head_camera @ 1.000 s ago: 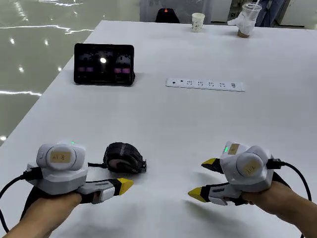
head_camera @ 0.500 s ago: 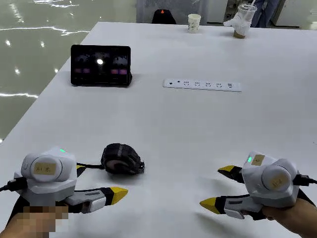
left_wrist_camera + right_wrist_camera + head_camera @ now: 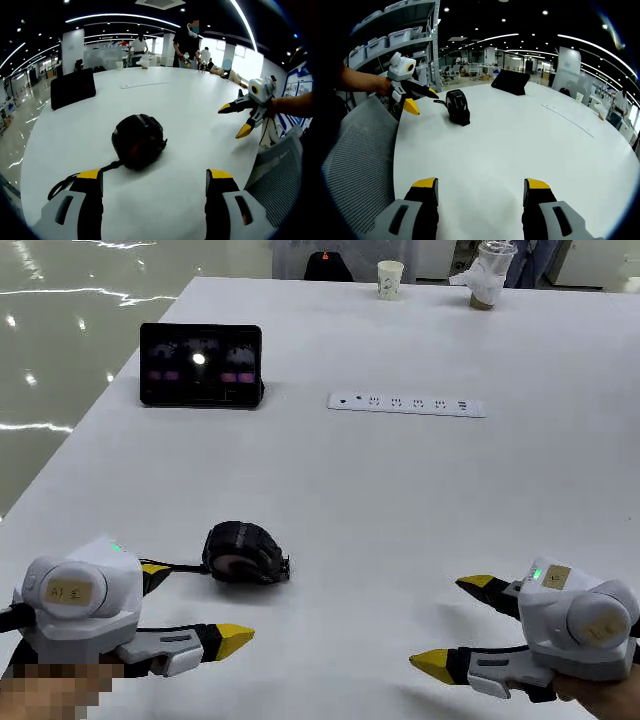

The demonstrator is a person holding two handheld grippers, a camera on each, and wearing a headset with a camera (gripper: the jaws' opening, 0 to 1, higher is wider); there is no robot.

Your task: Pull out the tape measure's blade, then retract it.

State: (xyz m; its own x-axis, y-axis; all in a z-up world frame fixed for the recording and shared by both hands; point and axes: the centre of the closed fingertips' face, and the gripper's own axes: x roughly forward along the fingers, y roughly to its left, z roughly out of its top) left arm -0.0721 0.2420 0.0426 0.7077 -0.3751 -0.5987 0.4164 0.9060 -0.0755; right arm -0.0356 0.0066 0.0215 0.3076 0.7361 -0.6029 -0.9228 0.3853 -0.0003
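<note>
two grippers hover low over the near edge of a white table [image 3: 400,500], each held in a hand. the left gripper [image 3: 195,605] sits at the near left with its yellow-tipped jaws spread wide and nothing between them. the right gripper [image 3: 452,622] sits at the near right, its jaws also spread wide and holding nothing. the black tape measure [image 3: 243,553] lies on the table just beyond the left gripper's jaws, not touched by them, with its blade wound in. a thin black cord runs from its left side toward the far jaw of the left gripper. the right gripper is well apart from the tape measure, off to its right. farther back on the left a dark tablet [image 3: 200,365] stands propped up, a white power strip [image 3: 405,404] lies near the middle, and a paper cup [image 3: 391,279] stands at the far edge
</note>
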